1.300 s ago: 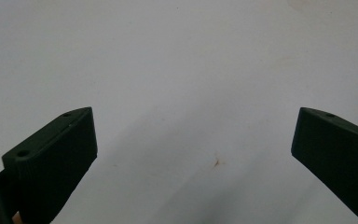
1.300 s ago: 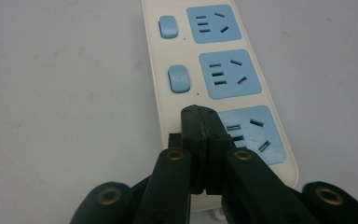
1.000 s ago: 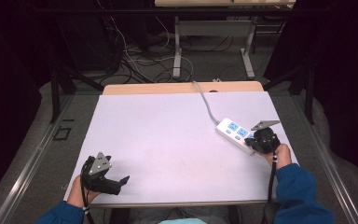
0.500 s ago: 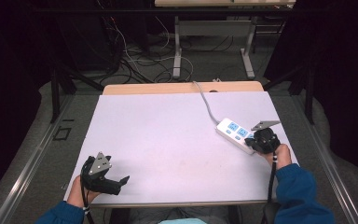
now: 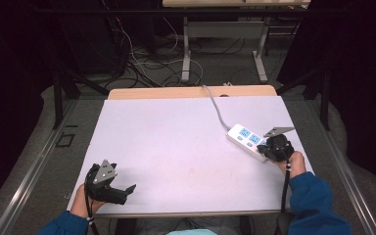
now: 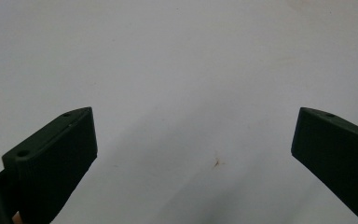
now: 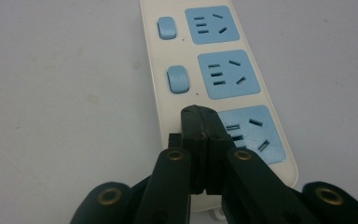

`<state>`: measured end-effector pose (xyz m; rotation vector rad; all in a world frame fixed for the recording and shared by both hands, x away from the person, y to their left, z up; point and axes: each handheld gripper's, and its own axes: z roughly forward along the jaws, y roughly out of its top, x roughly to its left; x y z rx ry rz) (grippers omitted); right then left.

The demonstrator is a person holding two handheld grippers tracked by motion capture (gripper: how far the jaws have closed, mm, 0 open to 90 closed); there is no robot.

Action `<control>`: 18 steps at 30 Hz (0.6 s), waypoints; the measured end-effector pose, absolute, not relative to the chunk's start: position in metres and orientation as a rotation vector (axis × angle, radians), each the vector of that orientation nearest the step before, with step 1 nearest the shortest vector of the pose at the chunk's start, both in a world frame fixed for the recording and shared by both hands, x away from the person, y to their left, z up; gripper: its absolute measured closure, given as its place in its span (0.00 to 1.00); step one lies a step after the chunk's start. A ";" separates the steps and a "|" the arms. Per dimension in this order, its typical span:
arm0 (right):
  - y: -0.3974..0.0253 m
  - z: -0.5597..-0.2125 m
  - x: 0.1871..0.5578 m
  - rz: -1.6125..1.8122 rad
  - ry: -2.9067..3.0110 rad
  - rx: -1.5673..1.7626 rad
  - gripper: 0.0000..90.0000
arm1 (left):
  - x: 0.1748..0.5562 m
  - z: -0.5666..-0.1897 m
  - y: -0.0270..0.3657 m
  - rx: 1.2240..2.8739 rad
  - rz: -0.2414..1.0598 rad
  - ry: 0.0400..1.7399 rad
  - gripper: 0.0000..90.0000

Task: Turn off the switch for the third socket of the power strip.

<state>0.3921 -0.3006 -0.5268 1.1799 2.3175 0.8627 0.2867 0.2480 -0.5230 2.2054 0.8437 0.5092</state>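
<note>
The power strip is seen at the right of the high view, near the table's right edge, with its long axis running from upper left to lower right and its grey cable leaving toward the top of the frame. The right gripper is placed over the strip's lower-right end, so this hand is much the nearer one. In the right gripper view the strip lies straight ahead, lengthwise away from the camera. The jaws are pressed together with nothing held between them, and their joined tip is set where the third switch would be expected, in line with the two blue switches beyond. It is judged that a switch is being pushed, though contact cannot be confirmed. The strip is of smooth cream plastic with rounded corners and pale blue socket faces.

The left gripper is held at the lower left, well apart, its jaws wide open and empty above the matte white table surface.
</note>
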 end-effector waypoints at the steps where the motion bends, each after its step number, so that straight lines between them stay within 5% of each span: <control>1: -0.301 -0.527 0.392 0.862 2.316 1.182 1.00 | 0.287 -0.523 0.248 2.206 0.514 0.841 0.00; 18: -0.299 -0.527 0.390 0.860 2.298 1.195 1.00 | 0.287 -0.523 0.248 2.209 0.514 0.843 0.00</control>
